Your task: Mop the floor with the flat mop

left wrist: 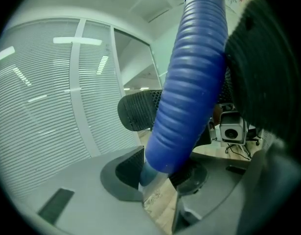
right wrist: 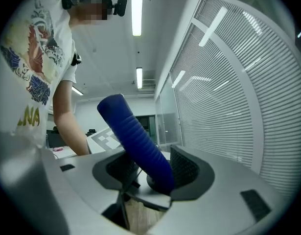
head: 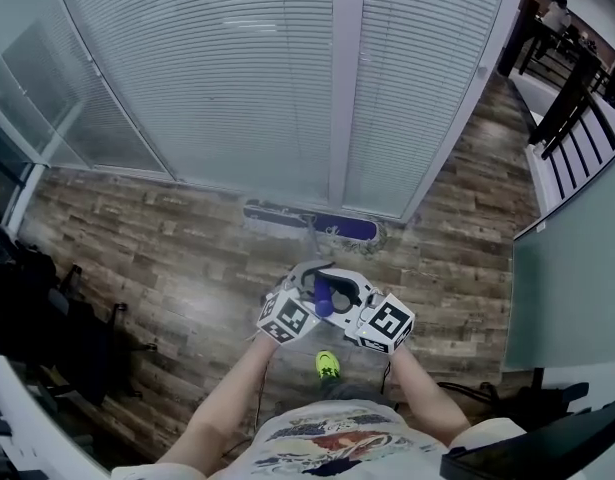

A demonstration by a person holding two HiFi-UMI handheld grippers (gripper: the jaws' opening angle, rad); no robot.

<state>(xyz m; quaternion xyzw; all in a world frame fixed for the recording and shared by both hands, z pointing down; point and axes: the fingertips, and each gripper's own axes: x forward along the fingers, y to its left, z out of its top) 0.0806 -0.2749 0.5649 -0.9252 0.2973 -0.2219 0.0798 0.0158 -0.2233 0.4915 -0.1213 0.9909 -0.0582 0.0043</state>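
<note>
Left gripper point(left wrist: 162, 173) and right gripper point(right wrist: 152, 173) both clench the blue mop handle point(left wrist: 189, 82), close together for steering, I'd say; flat mop head point(head: 309, 222) lies far ahead on the wooden floor point(head: 157, 258), just beside the blinds wall point(head: 237, 88).

yellow letters ending in "NA" on the person's white T-shirt point(right wrist: 33, 58), the rest hidden, nothing else legible

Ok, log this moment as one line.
left hand-held gripper: shut on mop handle | right hand-held gripper: same | mop head: on floor
</note>
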